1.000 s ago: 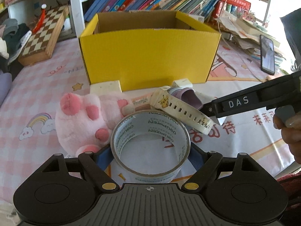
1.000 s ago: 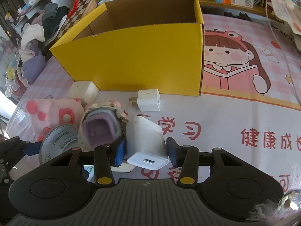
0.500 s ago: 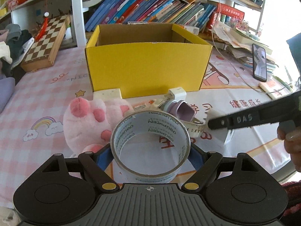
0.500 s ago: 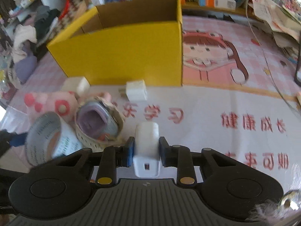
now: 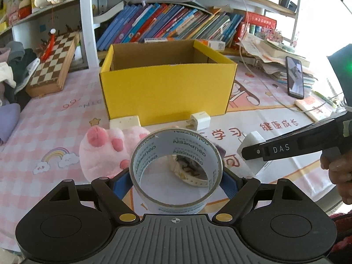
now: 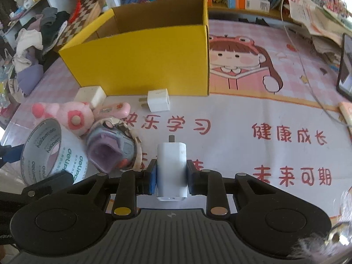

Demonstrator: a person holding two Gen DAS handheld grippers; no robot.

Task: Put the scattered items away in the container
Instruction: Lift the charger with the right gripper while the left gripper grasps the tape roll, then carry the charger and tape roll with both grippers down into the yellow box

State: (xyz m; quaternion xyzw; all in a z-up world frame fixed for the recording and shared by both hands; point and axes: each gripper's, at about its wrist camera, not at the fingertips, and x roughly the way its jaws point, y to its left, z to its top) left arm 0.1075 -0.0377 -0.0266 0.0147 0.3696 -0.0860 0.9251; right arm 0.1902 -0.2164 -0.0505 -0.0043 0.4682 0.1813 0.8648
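The left gripper [image 5: 176, 179] has its fingers spread wide and pressed against the two outer sides of a roll of clear tape [image 5: 176, 169], which stands on edge between the blue pads so that the view runs straight through its hollow core. The right gripper [image 6: 171, 173] has its fingers clamped tight on a white charger [image 6: 172, 165], held with its metal prongs pointing away from the camera; in the left wrist view the same charger [image 5: 253, 154] shows at the tip of the right gripper's black arm, clear of the desk [image 6: 242, 110] and its pink cartoon mat. A hand [image 5: 338, 171] grips that tool at the right edge of the view. Beyond both grippers stands the yellow cardboard box [image 5: 167, 92], open at the top, and nothing can be seen in the part of its brown interior that shows. Just in front of the box's near wall lie a second white plug adapter [image 6: 158, 100] and a cream-coloured block [image 6: 89, 95], the block touching or nearly touching the box's corner. Nearer the grippers sit a pink plush paw [image 5: 103, 151], a pink tube-like item [image 6: 112, 110] beside it, and a watch with a cream perforated strap [image 6: 112, 147] curled round a purple inner piece, lying just beside the tape roll. A chessboard [image 5: 52, 63] leans at the far left, a row of books [image 5: 167, 24] fills the shelf behind the box, and a phone [image 5: 294, 77] rests at the right among stacked papers.
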